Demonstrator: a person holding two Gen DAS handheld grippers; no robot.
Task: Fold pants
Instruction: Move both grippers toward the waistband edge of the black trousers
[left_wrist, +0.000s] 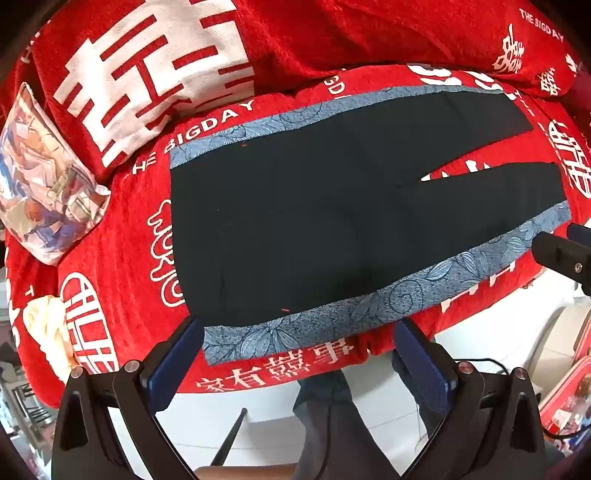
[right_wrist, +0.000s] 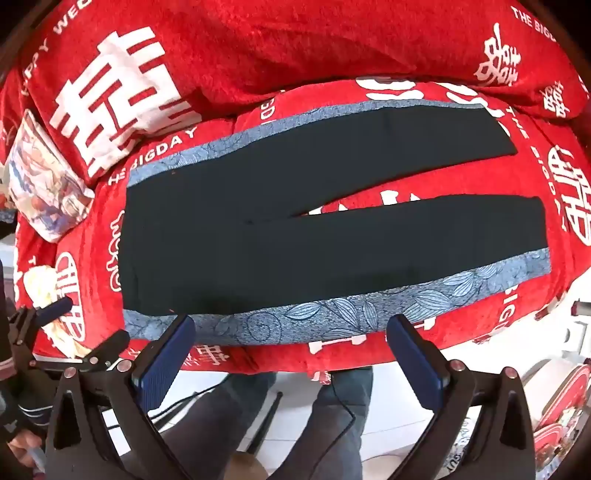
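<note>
Pants, black with a blue leaf-patterned stripe along each outer seam, are shown laid flat on a red blanket printed with white characters; the waistband lies to the left in both views and the two legs run to the right, parted by a narrow wedge through which the blanket is seen. The black cloth is so dark that seams and pockets can hardly be made out. In the left wrist view the far leg ends are squeezed by the lens toward the picture's edge. The left gripper is held above the near stripe close to the waistband, its blue pads spread wide with nothing between them. The right gripper is likewise spread wide and empty above the near stripe. A patterned pillow lies left of the waistband, partly cut off by the frame. Below the blanket's edge a person's trouser legs are seen on a white floor, partly hidden by the gripper bodies.
</note>
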